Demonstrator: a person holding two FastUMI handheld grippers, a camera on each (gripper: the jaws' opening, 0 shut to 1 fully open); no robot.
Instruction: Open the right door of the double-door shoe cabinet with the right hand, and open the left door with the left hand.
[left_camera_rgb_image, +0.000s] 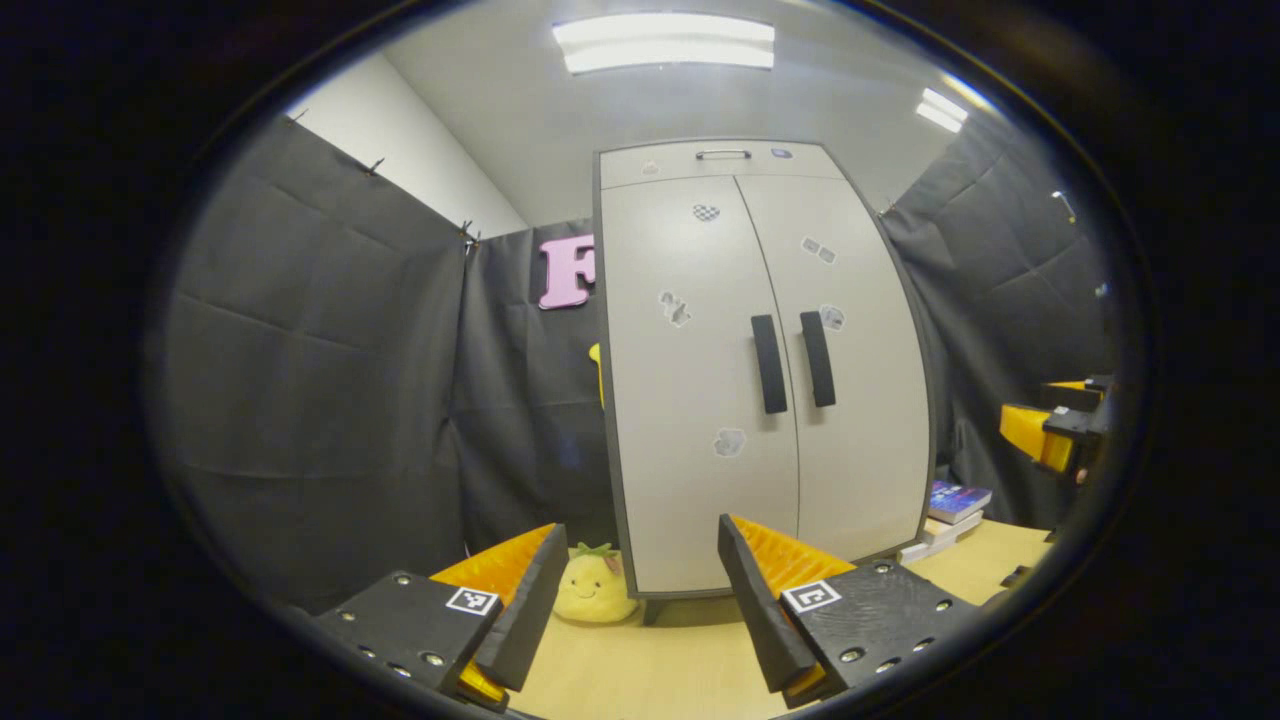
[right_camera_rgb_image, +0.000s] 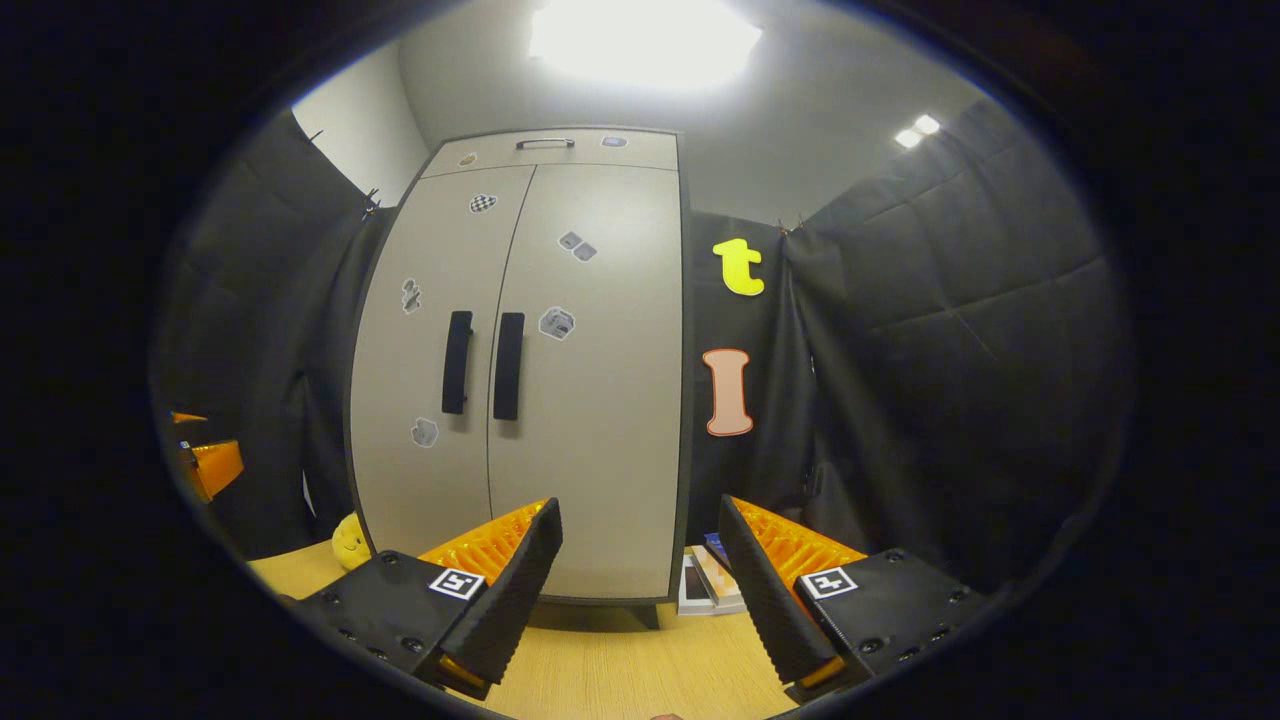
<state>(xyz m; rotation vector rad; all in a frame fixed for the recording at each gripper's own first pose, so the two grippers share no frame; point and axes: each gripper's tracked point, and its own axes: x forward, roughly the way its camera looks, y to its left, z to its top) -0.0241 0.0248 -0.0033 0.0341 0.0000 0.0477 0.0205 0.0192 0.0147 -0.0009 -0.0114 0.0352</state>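
**Both claws spread, cabinet doors shut**

Left gripper view: the left claw (left_camera_rgb_image: 635, 590) gapes, holding nothing, at bottom centre above the surface (left_camera_rgb_image: 650, 670). The shoe cabinet (left_camera_rgb_image: 765, 370) stands centre frame, closed.

Right gripper view: the right claw (right_camera_rgb_image: 640, 585) likewise gapes at bottom centre; the shoe cabinet (right_camera_rgb_image: 530, 370) sits centre-left.

place: recording booth | evidence: black cloth walls (left_camera_rgb_image: 310, 380), ceiling strip lights (left_camera_rgb_image: 665, 42), wooden tabletop (left_camera_rgb_image: 660, 670)
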